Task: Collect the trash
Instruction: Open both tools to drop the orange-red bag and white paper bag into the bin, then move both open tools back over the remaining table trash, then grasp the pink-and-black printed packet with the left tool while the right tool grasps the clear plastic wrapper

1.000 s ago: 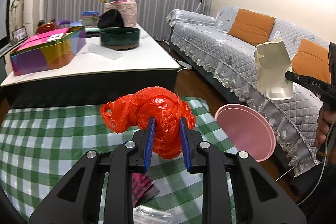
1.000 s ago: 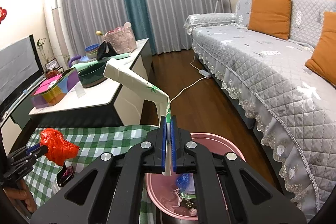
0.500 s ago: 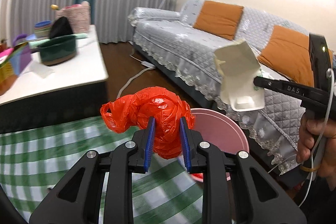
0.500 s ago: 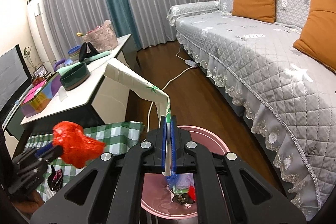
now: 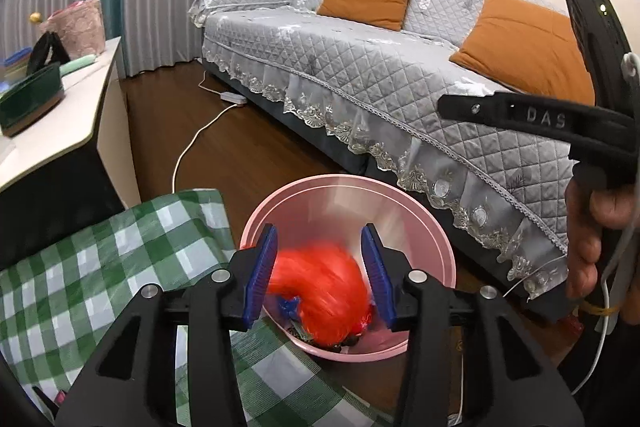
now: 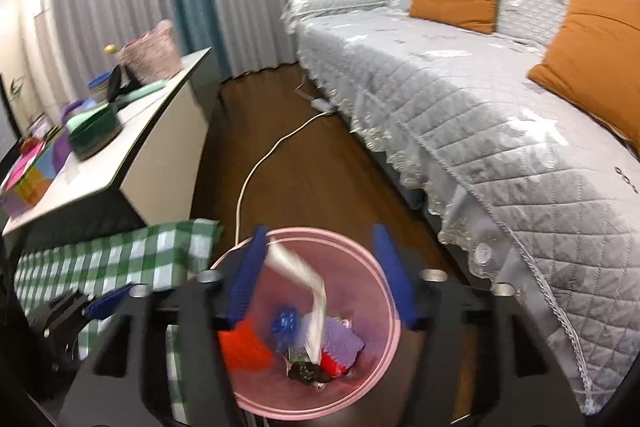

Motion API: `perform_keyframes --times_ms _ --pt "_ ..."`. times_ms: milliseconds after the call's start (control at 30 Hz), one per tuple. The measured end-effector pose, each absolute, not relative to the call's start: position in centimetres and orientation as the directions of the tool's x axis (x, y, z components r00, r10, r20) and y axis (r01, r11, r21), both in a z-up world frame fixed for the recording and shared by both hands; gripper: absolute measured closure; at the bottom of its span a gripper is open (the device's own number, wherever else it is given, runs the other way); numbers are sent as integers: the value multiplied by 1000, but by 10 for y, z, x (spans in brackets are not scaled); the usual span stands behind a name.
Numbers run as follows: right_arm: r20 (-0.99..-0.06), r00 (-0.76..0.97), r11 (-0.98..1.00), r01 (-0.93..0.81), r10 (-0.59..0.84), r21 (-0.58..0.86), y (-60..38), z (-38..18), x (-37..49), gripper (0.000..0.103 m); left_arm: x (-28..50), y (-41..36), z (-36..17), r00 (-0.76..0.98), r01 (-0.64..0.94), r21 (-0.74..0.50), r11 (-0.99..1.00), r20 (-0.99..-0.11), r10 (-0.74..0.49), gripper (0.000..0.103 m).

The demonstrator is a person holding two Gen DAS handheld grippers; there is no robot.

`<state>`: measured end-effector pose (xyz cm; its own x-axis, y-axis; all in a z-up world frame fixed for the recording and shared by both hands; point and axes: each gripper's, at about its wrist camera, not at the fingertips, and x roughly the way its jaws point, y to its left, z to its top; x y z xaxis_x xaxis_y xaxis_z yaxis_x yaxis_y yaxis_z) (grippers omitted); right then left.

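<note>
My left gripper (image 5: 318, 229) hangs over the pink bin (image 5: 344, 179) with its jaws opening. The red plastic bag (image 5: 320, 287) is a blur between the blue pads and free of them, dropping into the bin. My right gripper (image 6: 320, 229) is also above the pink bin (image 6: 360, 379), jaws opening. The white carton (image 6: 298, 273) is loose and blurred as it falls tip-down onto the trash inside. The red bag (image 6: 244, 351) shows at the bin's left wall. A hand holds the right gripper, and one of its fingers (image 5: 500, 113) shows at the right of the left wrist view.
The bin stands on dark wood floor beside a table with a green checked cloth (image 5: 100, 259). A grey quilted sofa (image 5: 400, 79) with orange cushions runs along the right. A white low table (image 6: 132, 147) with bowls and boxes is to the left. A white cable (image 6: 260, 163) crosses the floor.
Both grippers moved over the pink bin and tipped downward. Each went from shut to open: the red bag left the left one, the carton left the right one, and both are falling.
</note>
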<state>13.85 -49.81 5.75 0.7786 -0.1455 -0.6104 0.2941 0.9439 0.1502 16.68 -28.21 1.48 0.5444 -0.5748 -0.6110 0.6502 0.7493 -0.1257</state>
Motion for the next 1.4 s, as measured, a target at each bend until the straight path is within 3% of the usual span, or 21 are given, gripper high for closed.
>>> perform_keyframes --times_ms 433,867,1133,1400 --pt "-540 838 969 191 -78 156 -457 80 128 43 138 -192 45 624 566 -116 816 -587 -516 60" --pt "-527 842 985 -26 114 171 -372 89 119 43 91 -80 85 729 452 -72 889 -545 -415 67" --pt "-566 783 966 -194 258 172 -309 69 117 43 75 -6 69 789 251 -119 961 -550 -275 71" --pt "-616 663 896 -402 426 187 -229 33 108 45 67 35 75 827 152 -134 979 -526 -200 71"
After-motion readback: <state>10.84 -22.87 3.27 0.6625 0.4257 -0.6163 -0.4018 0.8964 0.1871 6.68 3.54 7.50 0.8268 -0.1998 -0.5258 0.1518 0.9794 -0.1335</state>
